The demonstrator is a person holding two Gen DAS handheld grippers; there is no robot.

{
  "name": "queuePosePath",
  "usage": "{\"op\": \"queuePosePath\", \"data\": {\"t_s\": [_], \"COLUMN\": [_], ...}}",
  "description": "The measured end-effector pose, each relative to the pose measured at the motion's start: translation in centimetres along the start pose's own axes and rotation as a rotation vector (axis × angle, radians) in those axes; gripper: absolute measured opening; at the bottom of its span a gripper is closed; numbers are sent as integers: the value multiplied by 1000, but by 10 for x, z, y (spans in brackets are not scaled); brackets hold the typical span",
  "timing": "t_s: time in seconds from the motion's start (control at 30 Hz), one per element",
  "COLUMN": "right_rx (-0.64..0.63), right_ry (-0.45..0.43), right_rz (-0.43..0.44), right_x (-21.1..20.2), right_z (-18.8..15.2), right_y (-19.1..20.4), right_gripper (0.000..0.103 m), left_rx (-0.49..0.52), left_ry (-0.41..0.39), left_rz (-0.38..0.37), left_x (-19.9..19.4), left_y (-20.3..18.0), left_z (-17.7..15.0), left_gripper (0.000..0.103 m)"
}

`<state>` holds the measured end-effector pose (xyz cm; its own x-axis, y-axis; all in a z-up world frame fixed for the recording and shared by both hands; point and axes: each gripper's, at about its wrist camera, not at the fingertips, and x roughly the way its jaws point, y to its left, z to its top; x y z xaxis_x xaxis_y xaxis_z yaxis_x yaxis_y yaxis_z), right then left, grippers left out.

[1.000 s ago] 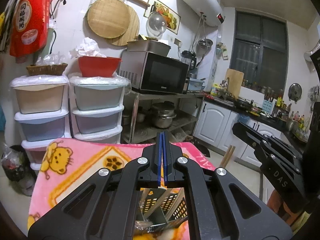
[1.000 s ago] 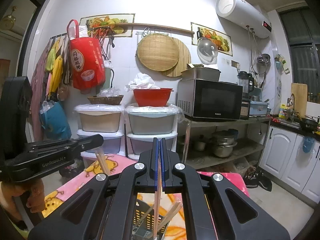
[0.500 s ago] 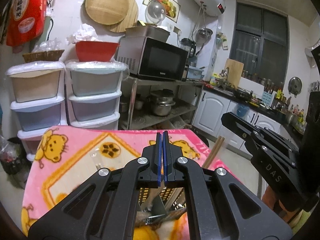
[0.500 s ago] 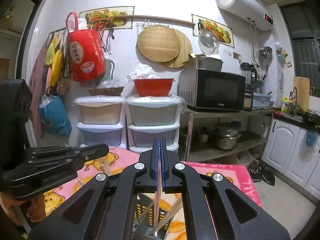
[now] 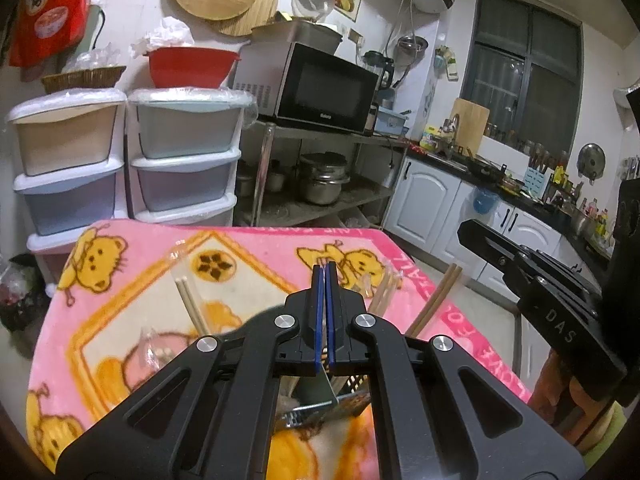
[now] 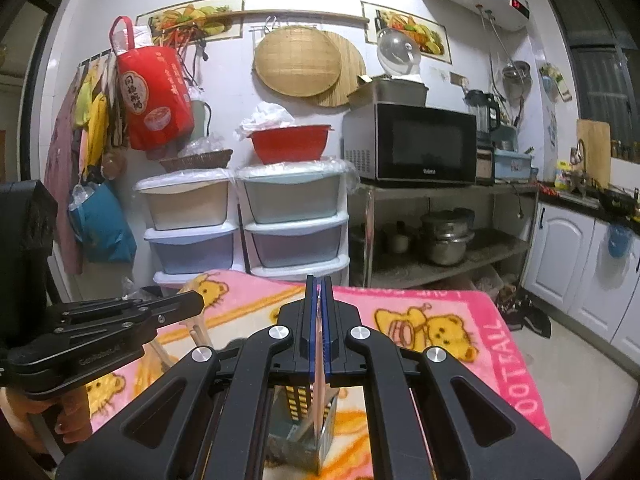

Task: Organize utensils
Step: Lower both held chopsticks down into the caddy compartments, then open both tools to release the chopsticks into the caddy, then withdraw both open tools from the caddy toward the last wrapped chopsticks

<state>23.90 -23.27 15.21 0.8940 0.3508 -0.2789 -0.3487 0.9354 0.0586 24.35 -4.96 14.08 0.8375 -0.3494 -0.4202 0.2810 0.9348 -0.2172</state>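
Observation:
My right gripper [image 6: 319,282] is shut on brown wooden chopsticks [image 6: 319,376]. They hang down between its blue pads into a black perforated utensil holder [image 6: 298,402] on the pink blanket. In the left wrist view the same chopsticks [image 5: 436,300] slant down from the right gripper [image 5: 466,231] toward the holder [image 5: 354,386]. My left gripper [image 5: 324,272] is shut, and nothing shows between its pads. It hovers over the holder's left side and appears as the left gripper [image 6: 194,303] in the right wrist view. Pale chopsticks [image 5: 192,304] and a wrapped pair [image 5: 384,292] lie on the blanket.
A pink bear-print blanket [image 5: 120,280] covers the table. Behind it stand plastic drawer stacks [image 6: 244,220] and a metal shelf with a microwave [image 6: 412,144] and pots [image 6: 444,236]. White cabinets [image 6: 580,256] and open floor lie to the right. A hand [image 6: 60,416] holds the left gripper.
Both grippers have sunk toward the table and tipped downward. The held chopsticks now reach lower into the holder, and more of the blanket shows.

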Motion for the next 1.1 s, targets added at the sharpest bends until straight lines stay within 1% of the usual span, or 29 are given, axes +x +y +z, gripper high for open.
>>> {"op": "queuePosePath", "data": {"t_s": [0.13,0.33,0.4,0.43,0.5,0.53,0.6,0.63,0.7,0.73,0.8,0.83,0.9,1.03,1.1], "right_rx": [21,41,57,61,66,67,73,77,86,89,95,97,106,113,116], "right_ry": [12,27,37,39,39,40,43,44,46,49,57,60,71,87,92], "right_rz": [-7,-20,-19,-18,-22,-22,-21,-22,-24,-24,-24,-24,-25,-24,-21], "right_x": [-3,-7,-8,-9,-12,-14,-16,-18,-21,-22,-25,-26,-29,-33,-35], "right_z": [-6,-13,-17,-17,-20,-21,-22,-23,-25,-27,-30,-31,-36,-42,-44], "right_y": [-5,-11,-14,-14,-16,-15,-16,-17,-18,-19,-21,-22,-23,-25,-26], "right_gripper": [3,5,14,16,20,21,30,32,35,36,39,40,43,48,51], "left_rx": [-7,-8,-12,-14,-18,-21,-26,-28,-30,-33,-37,-38,-43,-54,-57], "left_ry": [13,15,18,18,21,24,26,26,25,24,26,26,26,21,19], "left_rz": [-1,-1,-1,0,1,1,0,-1,0,-3,-4,-3,-6,-6,-8], "left_x": [1,1,0,0,-2,-2,-4,-6,-8,-10,-13,-14,-17,-23,-26], "left_y": [1,1,2,3,5,5,7,8,8,9,10,10,10,12,13], "left_z": [-6,-7,-9,-11,-14,-15,-17,-18,-19,-19,-21,-22,-23,-25,-26], "left_gripper": [0,1,3,4,12,13,16,17,26,28,37,39,50,61,69]}}
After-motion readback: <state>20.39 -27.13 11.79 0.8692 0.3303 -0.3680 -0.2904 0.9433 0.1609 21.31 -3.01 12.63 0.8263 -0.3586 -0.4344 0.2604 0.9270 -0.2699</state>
